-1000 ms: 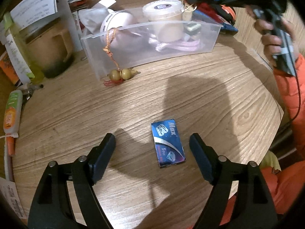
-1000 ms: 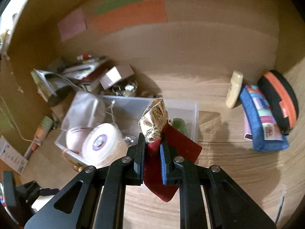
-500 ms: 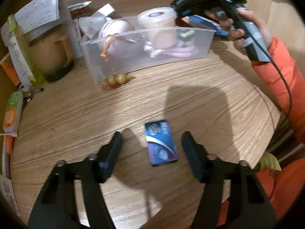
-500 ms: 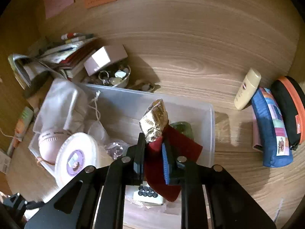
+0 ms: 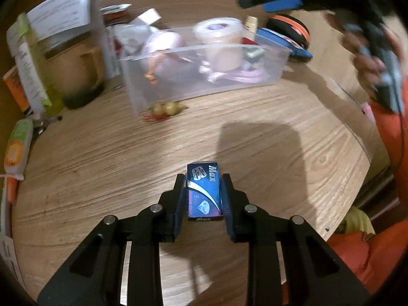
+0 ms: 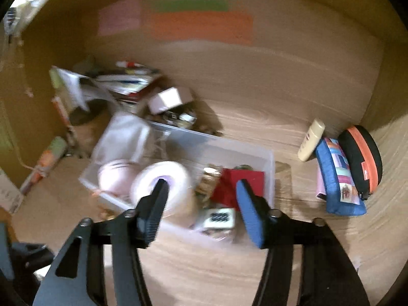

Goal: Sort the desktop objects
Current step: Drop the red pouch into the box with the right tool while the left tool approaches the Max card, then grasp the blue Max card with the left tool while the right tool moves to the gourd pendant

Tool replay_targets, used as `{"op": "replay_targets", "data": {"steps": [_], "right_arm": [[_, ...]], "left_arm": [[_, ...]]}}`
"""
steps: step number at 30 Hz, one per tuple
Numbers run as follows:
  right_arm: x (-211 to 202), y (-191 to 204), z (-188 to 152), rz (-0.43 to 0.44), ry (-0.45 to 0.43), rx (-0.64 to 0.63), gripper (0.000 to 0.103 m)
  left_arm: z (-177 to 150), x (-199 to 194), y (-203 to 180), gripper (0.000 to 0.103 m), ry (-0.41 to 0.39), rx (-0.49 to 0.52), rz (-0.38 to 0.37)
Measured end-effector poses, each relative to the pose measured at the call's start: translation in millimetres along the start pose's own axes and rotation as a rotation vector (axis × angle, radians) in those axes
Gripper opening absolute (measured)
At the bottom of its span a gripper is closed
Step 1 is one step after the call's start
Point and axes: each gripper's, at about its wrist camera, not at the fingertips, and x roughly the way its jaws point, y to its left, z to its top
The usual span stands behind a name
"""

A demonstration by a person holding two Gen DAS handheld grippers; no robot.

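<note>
A small blue "Max" box [image 5: 204, 193] lies flat on the wooden desk. My left gripper [image 5: 203, 176] straddles it, its jaws closing, with both pads against the box's long sides. In the right wrist view, my right gripper [image 6: 201, 181] hovers above the clear plastic bin [image 6: 270, 168], its jaws opening with nothing between them. A red pouch [image 6: 239, 186] with a gold bow [image 6: 209, 181] lies in the bin's right end. Beside it are a white round tub [image 6: 173, 178], a pale pink round thing [image 6: 114, 178] and a small keypad block [image 6: 219, 218].
A gourd charm [image 5: 165, 108] hangs out of the bin onto the desk. Right of the bin lie a cream tube [image 6: 311, 140], a blue pencil case [image 6: 336, 178] and a black-and-orange case [image 6: 362, 160]. Papers and boxes [image 6: 122, 84] crowd the back left. The desk edge [image 5: 369, 158] curves at the right.
My left jaws have closed in from wide apart onto the blue box. My right gripper has let go of the red pouch, which now lies in the bin, and has opened and drawn back.
</note>
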Motion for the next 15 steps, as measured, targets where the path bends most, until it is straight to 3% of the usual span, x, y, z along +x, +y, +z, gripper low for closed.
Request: {"op": "replay_targets", "data": {"steps": [3,8,15], "right_arm": [[-8.2,18.0,-6.6,0.057,-0.003,-0.014,0.059],[5.7,62.1,-30.1,0.148,0.072,-0.06,0.059],[57.1,114.6,-46.9,0.164,0.198,-0.13,0.058]], "left_arm": [[0.3,-8.0,18.1,0.027,-0.025,-0.049,0.014],[1.6,-27.9,41.4,0.027,-0.092,-0.096,0.05],[2.6,-58.4,68.9,0.027,-0.194,-0.151,0.06]]}}
